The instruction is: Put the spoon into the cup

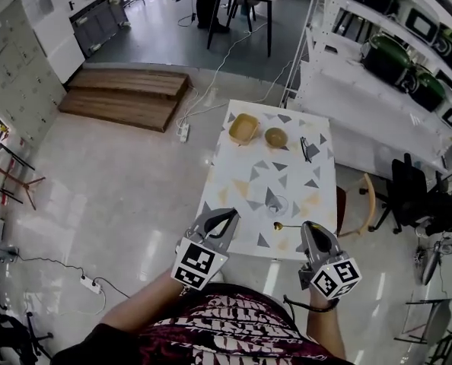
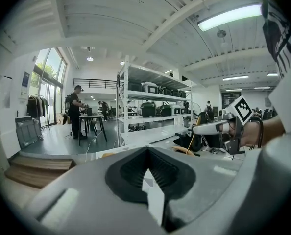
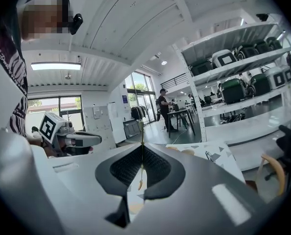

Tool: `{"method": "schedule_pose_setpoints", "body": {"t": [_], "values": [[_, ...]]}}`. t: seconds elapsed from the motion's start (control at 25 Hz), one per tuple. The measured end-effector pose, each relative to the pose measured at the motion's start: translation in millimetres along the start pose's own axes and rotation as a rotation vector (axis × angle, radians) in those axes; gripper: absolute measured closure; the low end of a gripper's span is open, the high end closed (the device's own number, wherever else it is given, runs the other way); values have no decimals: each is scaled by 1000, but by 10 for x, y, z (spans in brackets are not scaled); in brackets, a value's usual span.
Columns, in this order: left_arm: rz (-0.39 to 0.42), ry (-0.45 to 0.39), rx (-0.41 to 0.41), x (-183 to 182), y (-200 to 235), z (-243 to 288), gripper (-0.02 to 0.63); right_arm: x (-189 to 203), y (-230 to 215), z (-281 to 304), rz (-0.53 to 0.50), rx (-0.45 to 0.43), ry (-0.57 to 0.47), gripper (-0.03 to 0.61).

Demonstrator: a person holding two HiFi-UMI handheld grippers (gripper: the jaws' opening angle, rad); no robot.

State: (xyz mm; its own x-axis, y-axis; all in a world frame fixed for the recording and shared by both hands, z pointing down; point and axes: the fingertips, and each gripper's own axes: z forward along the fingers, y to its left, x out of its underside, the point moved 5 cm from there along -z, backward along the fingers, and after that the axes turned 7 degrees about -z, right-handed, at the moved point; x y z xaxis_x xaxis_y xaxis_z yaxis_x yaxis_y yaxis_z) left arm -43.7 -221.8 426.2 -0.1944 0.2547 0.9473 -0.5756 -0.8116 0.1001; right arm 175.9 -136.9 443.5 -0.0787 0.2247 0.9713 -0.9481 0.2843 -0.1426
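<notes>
At the near left corner of the white counter (image 1: 241, 177) with its grey and yellow triangle pattern, the left hand-held gripper (image 1: 232, 214) is held over the edge. In the left gripper view its jaws (image 2: 148, 148) meet at the tips with nothing between them.

To its right, in the near half of the counter, the clear glass cup (image 1: 278, 204) stands upright and apart from both grippers. It has nothing visible inside.

Just on the near side of the cup is the slim gold-coloured metal spoon (image 1: 285, 225). It lies roughly level in the air, with its bowl end pointing left. It is not in the cup.

The right hand-held gripper (image 1: 305, 226) is closed on the spoon's handle. The right gripper view shows the thin spoon (image 3: 140, 184) pinched between the meeting jaw tips (image 3: 142, 145).

At the far end of the counter, left to right:
- a squarish yellow dish (image 1: 243, 128)
- a round tan bowl (image 1: 276, 137)
- a dark thin-framed item (image 1: 308, 149), too small to identify with certainty
</notes>
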Motion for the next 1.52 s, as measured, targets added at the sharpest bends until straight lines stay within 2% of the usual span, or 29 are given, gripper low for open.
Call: {"method": "schedule_pose_setpoints", "body": {"t": [0.24,0.48,0.64,1.16,1.52], "values": [[-1,6,33,17,253,50,614,-1,53,100,-12,58,3,546],[-42,19,69,120,296,225,614,-143,-299,-98,-44,173,7,546],[-47,33,94,150,230,378,614,-99,-449,-138,-32,200,25,546],[-50,103,37,52,389,1109,614,193,-1149,652,34,83,103,546],[-111,191,-2,257,457,1653,614,709,-1502,1108,105,-27,248,546]]}}
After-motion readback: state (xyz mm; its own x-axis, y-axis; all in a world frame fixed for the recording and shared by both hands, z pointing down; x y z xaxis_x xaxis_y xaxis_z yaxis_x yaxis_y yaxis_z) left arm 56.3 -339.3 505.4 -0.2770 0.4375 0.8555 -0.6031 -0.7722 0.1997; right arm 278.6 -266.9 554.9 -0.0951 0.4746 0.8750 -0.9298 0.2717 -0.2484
